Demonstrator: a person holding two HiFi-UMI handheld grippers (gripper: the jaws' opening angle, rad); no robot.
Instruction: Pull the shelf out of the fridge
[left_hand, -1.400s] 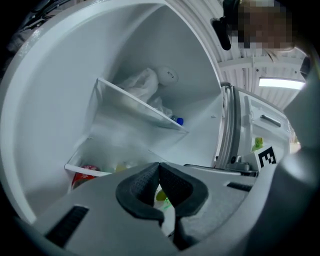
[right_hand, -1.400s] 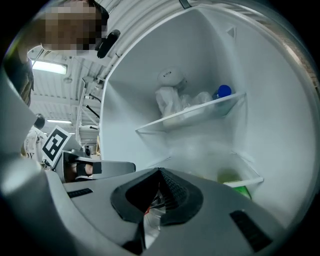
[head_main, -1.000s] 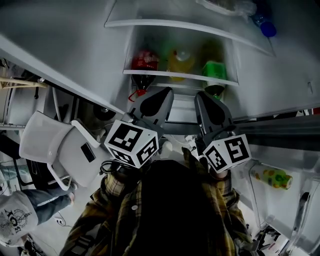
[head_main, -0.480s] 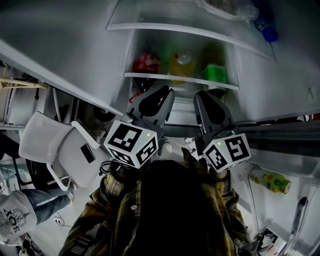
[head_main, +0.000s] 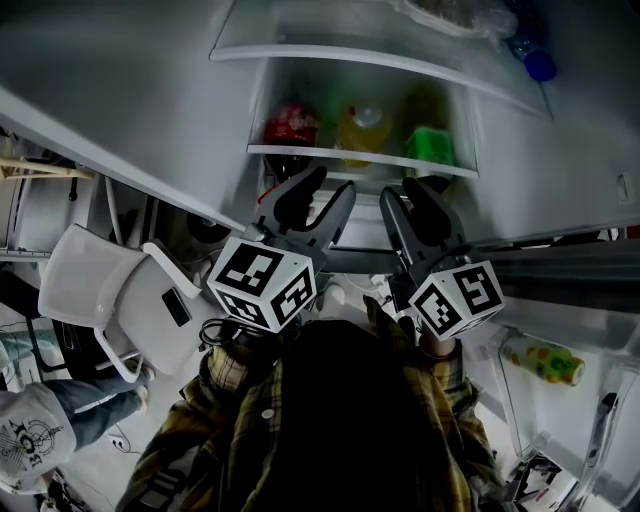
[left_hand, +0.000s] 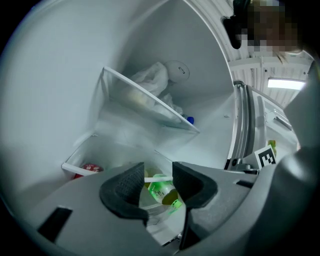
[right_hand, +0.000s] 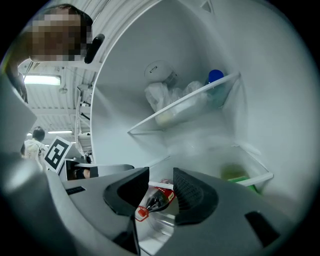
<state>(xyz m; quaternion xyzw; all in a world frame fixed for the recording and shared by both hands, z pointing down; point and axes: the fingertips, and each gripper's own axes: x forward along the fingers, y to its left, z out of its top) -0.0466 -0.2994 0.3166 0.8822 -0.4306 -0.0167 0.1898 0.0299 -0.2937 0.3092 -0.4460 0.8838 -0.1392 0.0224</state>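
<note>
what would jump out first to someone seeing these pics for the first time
The left gripper and right gripper, each with a black-and-white marker cube, fill the middle of the head view; their jaws have just been opening and grip nothing. Beyond them, in the open fridge, a red bottle, a yellow bottle and a green bottle line the shelf.

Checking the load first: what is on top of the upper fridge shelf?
A crumpled white plastic bag and a blue-capped bottle sit on the upper shelf. The bag covers whatever lies behind it; the bottle's body is dim behind the shelf's rim.
</note>
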